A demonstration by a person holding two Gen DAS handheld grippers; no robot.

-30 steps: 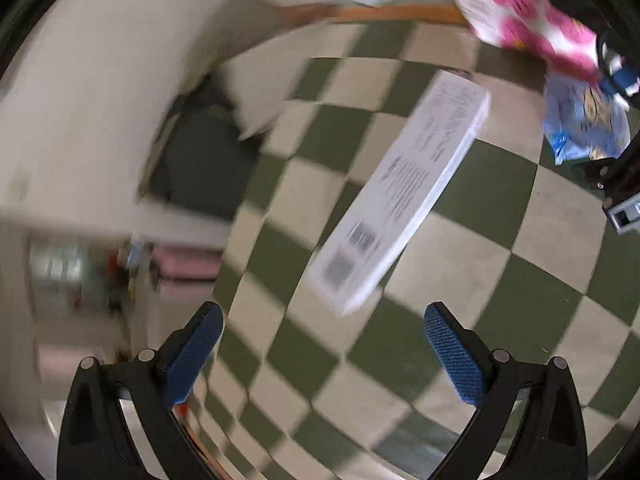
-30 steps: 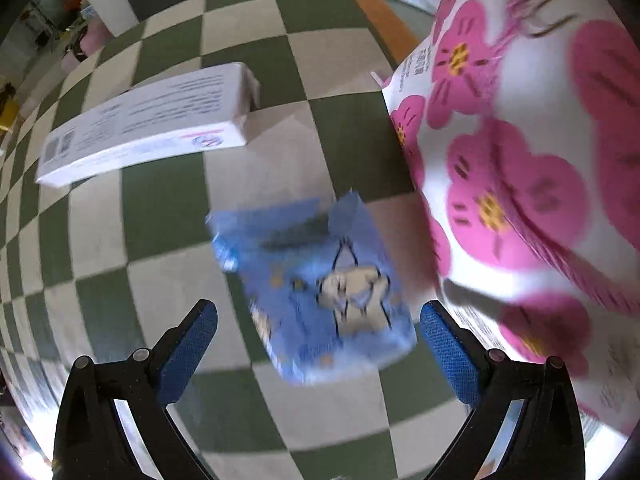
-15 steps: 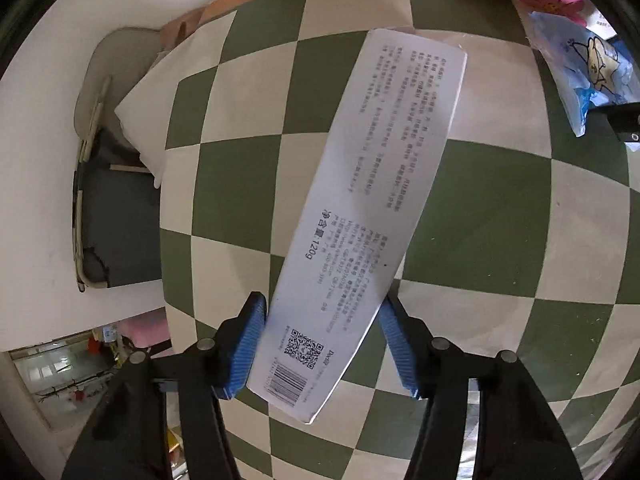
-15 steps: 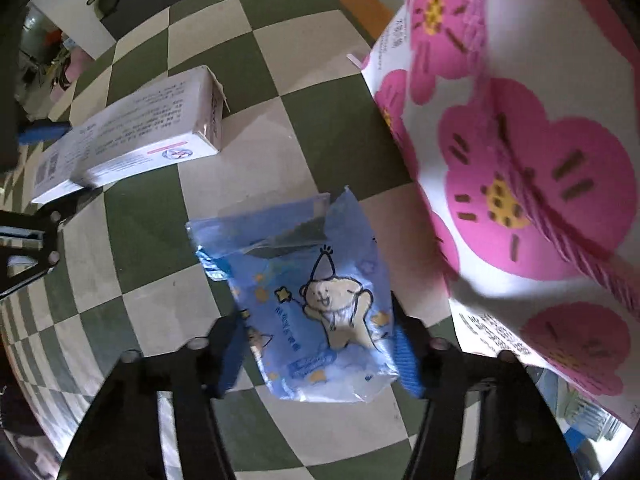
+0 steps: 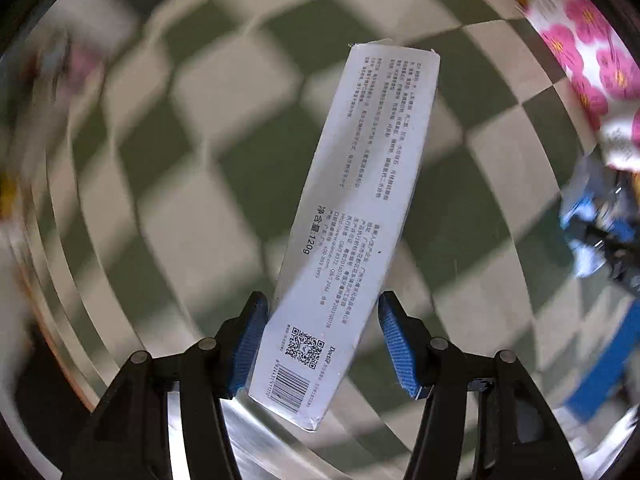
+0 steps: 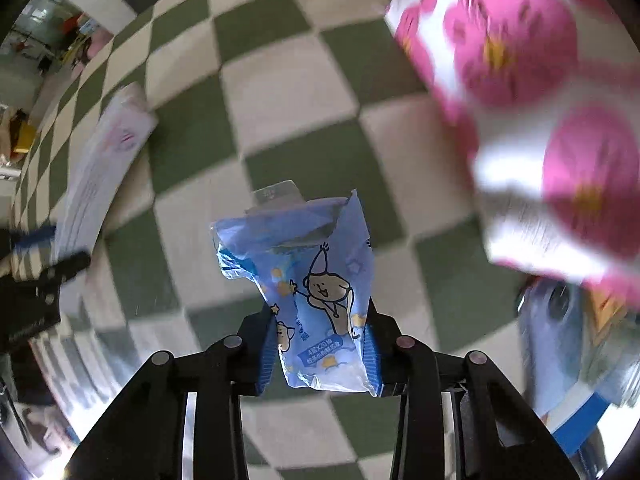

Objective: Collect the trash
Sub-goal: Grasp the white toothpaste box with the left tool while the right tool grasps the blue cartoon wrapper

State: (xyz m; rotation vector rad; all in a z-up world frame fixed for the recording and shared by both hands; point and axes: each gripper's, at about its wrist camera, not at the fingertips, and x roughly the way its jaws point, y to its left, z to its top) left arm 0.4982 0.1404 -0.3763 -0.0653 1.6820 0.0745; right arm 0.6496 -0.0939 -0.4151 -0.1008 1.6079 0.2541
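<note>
My left gripper (image 5: pixel 322 344) is shut on a long white printed carton (image 5: pixel 356 208) and holds it above the green and cream checkered floor (image 5: pixel 192 208). The carton sticks out forward between the blue pads. My right gripper (image 6: pixel 320 350) is shut on a blue plastic wrapper with a cartoon bear (image 6: pixel 308 284), lifted off the floor. The carton also shows blurred at the left of the right wrist view (image 6: pixel 100 176), with the left gripper beside it. The blue wrapper shows blurred at the right of the left wrist view (image 5: pixel 588 232).
A white bag with pink flowers (image 6: pixel 540 100) hangs close at the upper right of the right wrist view; it also shows in the left wrist view (image 5: pixel 588 56). A blue and white package (image 6: pixel 572 364) lies below it. A room opening (image 6: pixel 48 44) lies far left.
Both grippers have closed on their items and lifted them off the floor. Both views are now blurred by motion, and the flowered bag looms closer to the right gripper.
</note>
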